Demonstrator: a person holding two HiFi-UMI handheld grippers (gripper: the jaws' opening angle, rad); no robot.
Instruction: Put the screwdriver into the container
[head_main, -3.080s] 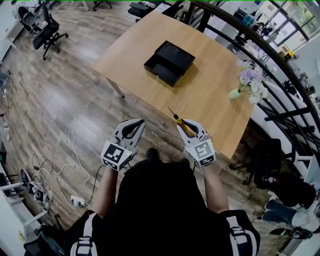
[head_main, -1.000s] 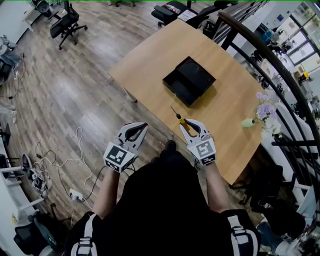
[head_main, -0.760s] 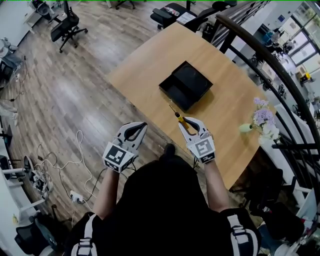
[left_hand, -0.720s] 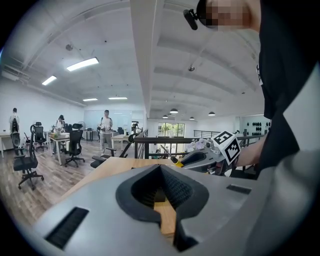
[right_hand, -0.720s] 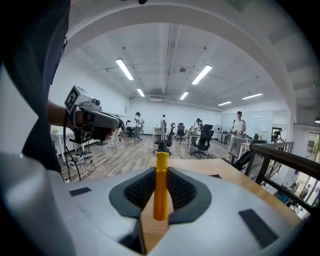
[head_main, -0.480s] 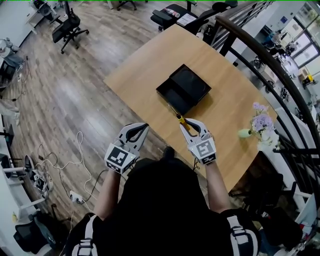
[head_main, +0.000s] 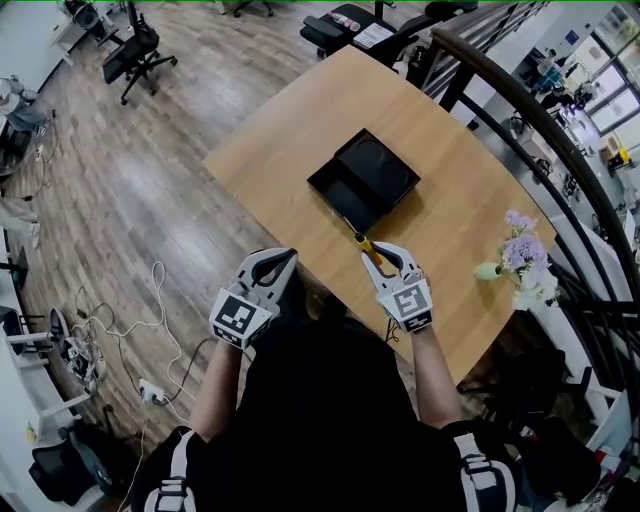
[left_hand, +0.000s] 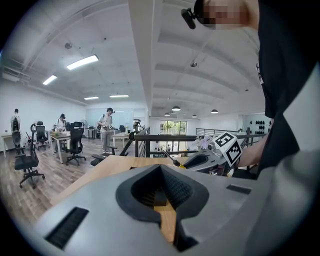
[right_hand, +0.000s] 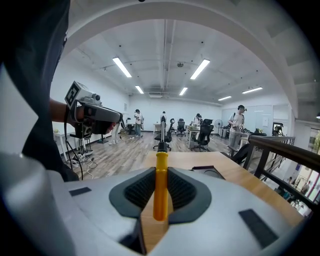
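Right gripper (head_main: 380, 250): fingers clamped on the yellow handle of the screwdriver (right_hand: 160, 186), shaft pointing forward. The head view places it above the near edge of the wooden surface (head_main: 300, 115), tip close to the near side of the black container (head_main: 365, 178), which lies open about mid-surface.

Left gripper (head_main: 272, 262): fingers drawn together, nothing between them, held beyond the near edge over the plank floor (head_main: 150, 200).

Only the gripper views show standing people and ceiling strip lights. Each gripper bears a square black-and-white marker.

Vase (head_main: 487, 270) with flowers at the right edge. Office chairs (head_main: 135, 45) and a dark railing (right_hand: 290, 152) surround.
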